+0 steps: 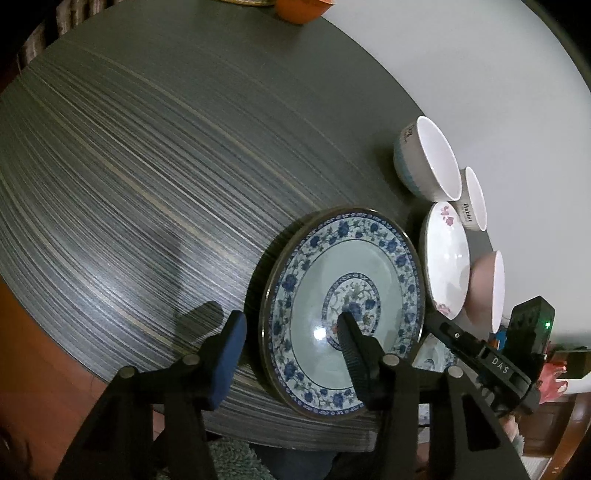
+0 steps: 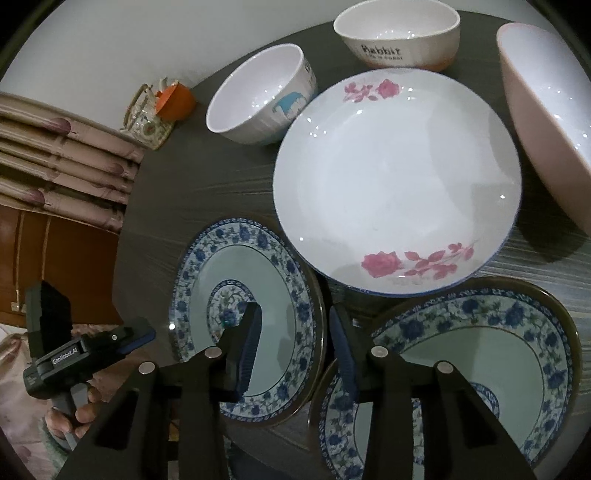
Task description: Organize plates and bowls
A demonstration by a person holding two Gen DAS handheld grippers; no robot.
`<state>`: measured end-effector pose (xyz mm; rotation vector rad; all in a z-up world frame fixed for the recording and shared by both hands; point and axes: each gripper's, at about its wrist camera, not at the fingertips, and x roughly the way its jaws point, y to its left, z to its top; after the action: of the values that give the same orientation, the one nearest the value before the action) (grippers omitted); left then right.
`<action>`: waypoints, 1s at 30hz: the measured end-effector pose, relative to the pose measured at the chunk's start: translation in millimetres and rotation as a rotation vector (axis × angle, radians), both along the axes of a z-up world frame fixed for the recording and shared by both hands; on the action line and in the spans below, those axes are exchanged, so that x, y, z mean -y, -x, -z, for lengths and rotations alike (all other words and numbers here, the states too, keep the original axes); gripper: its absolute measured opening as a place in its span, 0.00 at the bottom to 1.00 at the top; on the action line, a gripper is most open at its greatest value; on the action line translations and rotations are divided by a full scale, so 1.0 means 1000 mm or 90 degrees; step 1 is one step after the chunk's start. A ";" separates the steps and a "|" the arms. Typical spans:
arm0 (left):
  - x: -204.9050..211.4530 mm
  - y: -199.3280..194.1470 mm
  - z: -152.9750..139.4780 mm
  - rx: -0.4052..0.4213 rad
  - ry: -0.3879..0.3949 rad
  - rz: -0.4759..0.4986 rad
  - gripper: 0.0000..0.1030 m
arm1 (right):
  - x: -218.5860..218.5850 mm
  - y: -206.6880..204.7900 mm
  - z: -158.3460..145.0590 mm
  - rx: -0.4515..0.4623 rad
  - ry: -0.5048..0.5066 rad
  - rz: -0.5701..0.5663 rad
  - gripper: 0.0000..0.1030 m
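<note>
A blue-flowered plate (image 1: 343,280) lies on the dark striped table (image 1: 147,166) near its front edge. My left gripper (image 1: 290,321) straddles its left rim, one pad outside and one finger over the centre, with neither pressing. My right gripper (image 2: 295,314) straddles the opposite rim of the same plate (image 2: 273,266), also open, with a gap at the pads. Two more blue plates (image 2: 480,350) are stacked to its right. Behind it lie a white rose plate (image 2: 395,177), a cartoon bowl (image 2: 258,96), a "Rabbit" bowl (image 2: 397,33) and a pink bowl (image 2: 546,122).
An orange cup (image 2: 173,99) and a patterned teapot (image 2: 147,118) stand at the table's far edge by the white wall. A chair with stacked cushions (image 2: 62,166) is at the left. A hand (image 2: 85,410) holds the left gripper below the table edge.
</note>
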<state>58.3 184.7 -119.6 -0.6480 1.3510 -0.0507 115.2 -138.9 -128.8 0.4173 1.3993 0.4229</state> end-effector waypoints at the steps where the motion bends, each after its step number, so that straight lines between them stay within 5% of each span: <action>1: -0.001 -0.001 0.001 -0.001 -0.001 0.001 0.50 | -0.001 -0.002 0.002 -0.003 0.001 -0.001 0.34; 25: 0.002 -0.010 0.032 -0.035 -0.007 0.011 0.33 | -0.008 -0.017 0.024 -0.021 0.009 -0.018 0.25; 30: 0.003 -0.013 0.033 -0.032 -0.004 0.019 0.21 | -0.013 -0.018 0.025 -0.018 0.008 -0.026 0.23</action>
<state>70.9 181.5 -153.0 -0.6269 1.4089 -0.0549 133.7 -125.7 -154.1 0.3865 1.4385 0.4424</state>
